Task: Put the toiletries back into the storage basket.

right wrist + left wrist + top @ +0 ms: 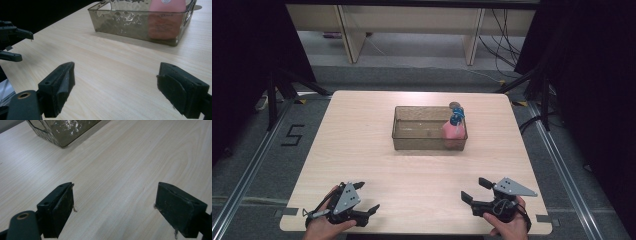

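A smoky clear plastic bin [417, 142] sits at the middle of the light wooden table [362, 150]. A pink bottle [453, 130] with a blue top stands upright in the bin's right end. My left gripper [368, 196] rests near the table's front left edge, open, with bare wood between its jaws [113, 205]. At the front right my right gripper [473, 188] is open too, with nothing between its jaws [115, 85]. In the right gripper view the bin [120, 25] and the bottle [165, 22] lie ahead, and the left gripper [15, 45] is at the far left.
A corner of the bin [62, 132] appears at the top of the left gripper view. Black stand legs [277, 90] rise beside the table's far corners. Cables [504, 40] and desk legs [349, 35] lie beyond the table. A "5" mark [292, 135] is on the floor at left.
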A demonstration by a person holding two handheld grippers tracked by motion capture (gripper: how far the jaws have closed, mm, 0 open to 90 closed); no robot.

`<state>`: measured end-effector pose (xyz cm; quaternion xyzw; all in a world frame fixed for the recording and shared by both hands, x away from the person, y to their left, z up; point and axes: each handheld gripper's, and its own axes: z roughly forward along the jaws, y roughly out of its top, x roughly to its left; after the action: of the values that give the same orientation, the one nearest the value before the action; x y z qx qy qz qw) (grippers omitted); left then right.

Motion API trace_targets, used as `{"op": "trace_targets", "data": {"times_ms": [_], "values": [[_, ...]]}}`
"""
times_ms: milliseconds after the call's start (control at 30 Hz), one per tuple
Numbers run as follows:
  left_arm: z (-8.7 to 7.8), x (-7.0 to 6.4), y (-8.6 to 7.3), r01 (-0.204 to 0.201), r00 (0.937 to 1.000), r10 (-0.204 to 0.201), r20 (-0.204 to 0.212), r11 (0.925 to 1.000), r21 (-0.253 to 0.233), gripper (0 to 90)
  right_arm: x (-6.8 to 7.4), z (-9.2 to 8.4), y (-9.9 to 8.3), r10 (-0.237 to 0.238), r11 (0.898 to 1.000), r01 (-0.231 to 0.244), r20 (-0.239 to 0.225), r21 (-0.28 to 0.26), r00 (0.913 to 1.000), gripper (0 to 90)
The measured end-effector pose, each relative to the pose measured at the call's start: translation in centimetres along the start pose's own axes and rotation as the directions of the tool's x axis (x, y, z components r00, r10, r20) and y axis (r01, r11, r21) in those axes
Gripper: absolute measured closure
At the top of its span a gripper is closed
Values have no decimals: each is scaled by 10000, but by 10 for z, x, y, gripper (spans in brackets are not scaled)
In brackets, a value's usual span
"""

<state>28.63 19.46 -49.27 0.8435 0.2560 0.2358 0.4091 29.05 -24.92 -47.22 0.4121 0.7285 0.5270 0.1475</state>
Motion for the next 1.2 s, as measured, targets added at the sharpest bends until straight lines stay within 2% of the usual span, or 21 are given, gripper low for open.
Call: {"op": "trace_targets", "data": {"times_ms": [100, 133, 167, 267, 300, 333, 500, 533, 600, 633, 667, 733, 767, 833, 867, 900, 1000, 1067, 1133, 1167, 1200], "values": [[0, 0, 0, 6, 10000, -6, -3, 10000, -3, 149, 0, -2, -1, -61, 10000, 61, 19, 46, 10000, 158], [0, 0, 0, 13, 10000, -13, 2, 10000, -5, 148, 2, -5, -2, 325, 9991, -327, 50, 255, 9995, 157], [0, 0, 0, 13, 10000, -13, 2, 10000, -5, 148, 1, -5, -2, 165, 9997, -166, 41, 181, 9999, 158], [0, 0, 0, -28, 10000, 28, -81, 10000, 31, 149, 1, -7, -4, 136, 9998, -139, 170, 172, 9998, 158], [0, 0, 0, -28, 10000, 28, -81, 10000, 31, 149, 3, -8, -5, 409, 9988, -415, 241, 260, 9989, 158], [0, 0, 0, -9, 10000, 9, 9, 10000, 15, 149, 0, -8, -5, -40, 9999, 36, 297, 119, 9996, 158], [0, 0, 0, 3, 10000, -2, -61, 10000, 25, 149, 0, -12, -7, -133, 9996, 124, 338, 271, 9993, 158], [0, 0, 0, -14, 10000, 14, -76, 10000, 24, 149, 2, -12, -9, -79, 9990, 70, 219, 448, 9997, 158], [0, 0, 0, 22, 10000, -22, 58, 10000, 88, 148, 3, -12, -10, -65, 9994, 57, 214, 354, 9998, 158], [0, 0, 0, 31, 10000, -32, 59, 9999, 102, 148, 5, -14, -10, 116, 9981, -130, 221, 608, 9997, 157], [1, 0, 0, 74, 9999, -75, 79, 10000, 60, 149, 4, -13, -12, -231, 9985, 220, 221, 495, 9995, 158], [1, 0, 0, 61, 9999, -62, 115, 9999, 82, 148, 6, -15, -13, -61, 9977, 45, 239, 670, 9997, 157], [1, 0, 0, 61, 9999, -62, 115, 9999, 82, 148, 4, -13, -14, -465, 9980, 451, 329, 439, 9984, 157], [2, -1, -1, 252, 9997, -251, 78, 9996, -94, 149, 5, -16, -14, -438, 9975, 421, 273, 571, 9987, 157], [1, -1, -1, 243, 9997, -243, 98, 9997, -52, 148, 7, -16, -15, -140, 9970, 124, 211, 762, 9997, 157], [1, -1, -1, 190, 9998, -190, 72, 9998, -20, 149, 6, -15, -16, -389, 9973, 377, 175, 623, 9991, 157], [2, -2, -1, 318, 9995, -316, 97, 9994, -132, 148, 7, -16, -17, -314, 9956, 310, 32, 888, 9995, 157], [1, 0, -1, 11, 10000, -11, 17, 9999, 116, 148, 7, -18, -17, -406, 9953, 392, 141, 885, 9991, 157], [1, 0, -1, -4, 9999, 2, 109, 9999, 147, 149, 7, -19, -19, -563, 9950, 552, 108, 837, 9984, 156], [2, -2, -1, 291, 9996, -291, 9, 9995, -91, 149, 6, -19, -21, -525, 9951, 521, 31, 837, 9986, 156], [2, -1, -1, 262, 9997, -261, 38, 9996, -90, 148, 6, -20, -21, -481, 9945, 482, -37, 927, 9988, 156]]}}
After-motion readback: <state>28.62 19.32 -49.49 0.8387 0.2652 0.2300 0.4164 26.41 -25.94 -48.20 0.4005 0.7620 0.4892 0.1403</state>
